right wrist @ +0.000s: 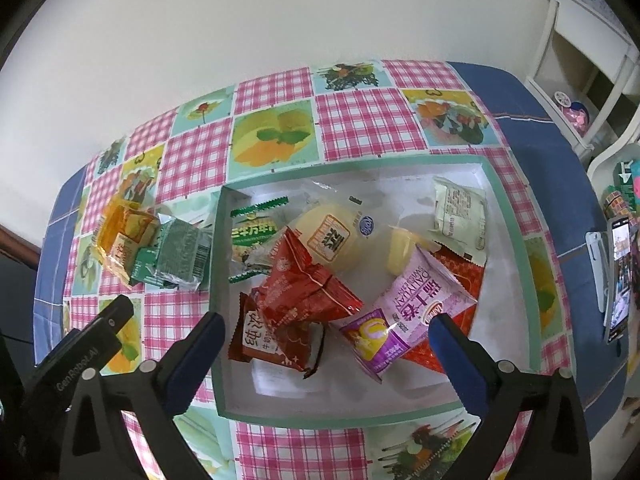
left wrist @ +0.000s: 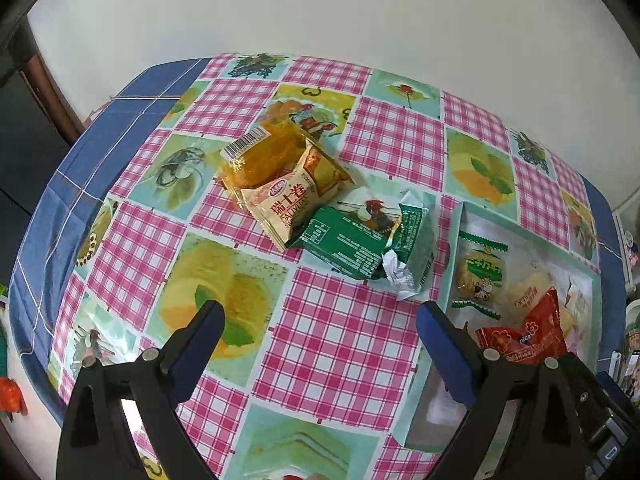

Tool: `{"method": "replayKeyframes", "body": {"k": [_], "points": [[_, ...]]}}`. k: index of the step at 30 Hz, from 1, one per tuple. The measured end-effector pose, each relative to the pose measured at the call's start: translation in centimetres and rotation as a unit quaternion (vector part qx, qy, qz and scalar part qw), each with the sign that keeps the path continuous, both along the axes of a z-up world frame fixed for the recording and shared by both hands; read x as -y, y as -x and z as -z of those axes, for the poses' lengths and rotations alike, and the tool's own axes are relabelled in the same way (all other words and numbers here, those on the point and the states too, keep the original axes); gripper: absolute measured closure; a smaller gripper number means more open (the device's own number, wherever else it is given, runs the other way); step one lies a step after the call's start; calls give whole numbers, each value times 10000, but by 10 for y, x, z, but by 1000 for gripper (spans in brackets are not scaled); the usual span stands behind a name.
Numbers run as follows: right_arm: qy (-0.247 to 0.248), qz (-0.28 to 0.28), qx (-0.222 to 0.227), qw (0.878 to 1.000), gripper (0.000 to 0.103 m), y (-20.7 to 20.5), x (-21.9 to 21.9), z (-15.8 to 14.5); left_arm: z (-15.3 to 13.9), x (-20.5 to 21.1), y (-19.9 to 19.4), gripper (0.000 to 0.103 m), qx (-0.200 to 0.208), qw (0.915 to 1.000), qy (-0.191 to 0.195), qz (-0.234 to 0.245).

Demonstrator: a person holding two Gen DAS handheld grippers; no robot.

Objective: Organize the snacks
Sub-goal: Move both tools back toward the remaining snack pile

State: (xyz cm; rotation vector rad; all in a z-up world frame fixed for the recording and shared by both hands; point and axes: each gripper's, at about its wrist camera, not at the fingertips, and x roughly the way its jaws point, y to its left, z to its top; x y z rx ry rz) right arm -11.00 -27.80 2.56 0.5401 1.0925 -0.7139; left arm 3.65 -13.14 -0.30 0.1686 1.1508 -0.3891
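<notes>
Now our empty, wide-open left gripper [left wrist: 320, 320] sits nearer the green snack packet [left wrist: 352, 242], at twelve o'clock.

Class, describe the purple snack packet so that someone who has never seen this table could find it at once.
Start at the shallow green-rimmed tray on the checked tablecloth. Inside, at its near right, the purple snack packet lies on a red wrapper. It is the only purple packet, showing a swirled roll cake.
</notes>
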Motion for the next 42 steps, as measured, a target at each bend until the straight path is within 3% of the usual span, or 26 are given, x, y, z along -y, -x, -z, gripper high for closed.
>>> {"method": "replayKeyframes", "body": {"k": [10,20,29,36,42], "points": [[77,-174,290,9994,0,-22,-16,-3,-3,-17,-15,6,145,9997,-69,-159],[236,-728,361,9964,0,-66,-55,4,-7,-76,-56,6,415,9952,-116,-883],[-188,-1160,446,9921,0,-102,-87,18,-10,-130,-84,6,485,9880,54,-1467],[-207,-1408,717,9872,0,-115,-97,20,-5,-123,-93,6,492,9910,176,-1235],[-312,-1085,772,9906,0,-116,-77,31,1,-94,-93,6,452,9959,341,-706]]}}
